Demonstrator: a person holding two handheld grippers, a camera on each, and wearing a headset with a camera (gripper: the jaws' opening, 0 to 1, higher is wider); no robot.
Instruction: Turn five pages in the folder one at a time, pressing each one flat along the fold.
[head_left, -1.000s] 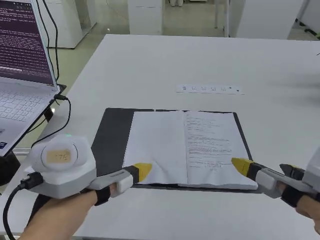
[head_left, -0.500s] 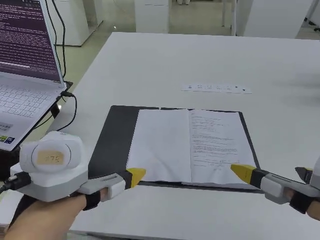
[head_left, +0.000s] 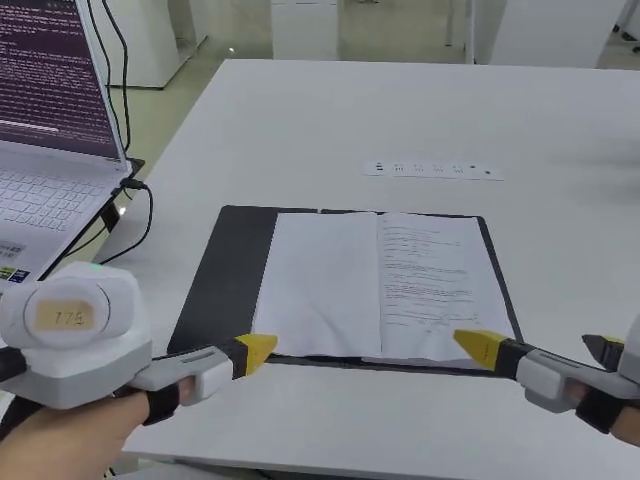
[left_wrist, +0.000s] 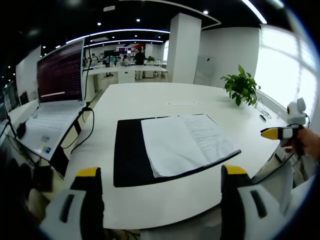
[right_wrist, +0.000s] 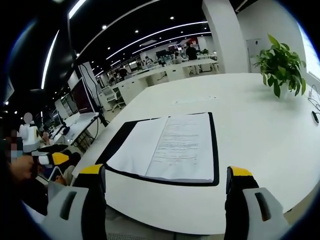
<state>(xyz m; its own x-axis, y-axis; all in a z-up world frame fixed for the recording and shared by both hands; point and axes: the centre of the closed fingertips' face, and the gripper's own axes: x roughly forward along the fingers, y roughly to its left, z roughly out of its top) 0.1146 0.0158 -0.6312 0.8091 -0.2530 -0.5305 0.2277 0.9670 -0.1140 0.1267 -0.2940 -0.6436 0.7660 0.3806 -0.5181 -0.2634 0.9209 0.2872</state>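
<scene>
Now the folder (head_left: 232, 275) is lying open on the white table (head_left: 400, 110), its printed page (head_left: 432, 280) sitting right of its fold (head_left: 378, 290). Both grippers are hovering just off the folder's near edge, the left gripper (head_left: 252, 351) by the blank page (head_left: 318, 285) and the right gripper (head_left: 478, 346) by the printed one. Each is spreading its jaws wide and holding nothing. I am expecting trouble at the pinch: wide jaws may be catching several sheets, or creasing the corner.

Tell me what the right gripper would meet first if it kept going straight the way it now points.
Most likely the right gripper would meet the printed page near the folder front edge. Nothing lies between them, though its height is unclear.
</scene>
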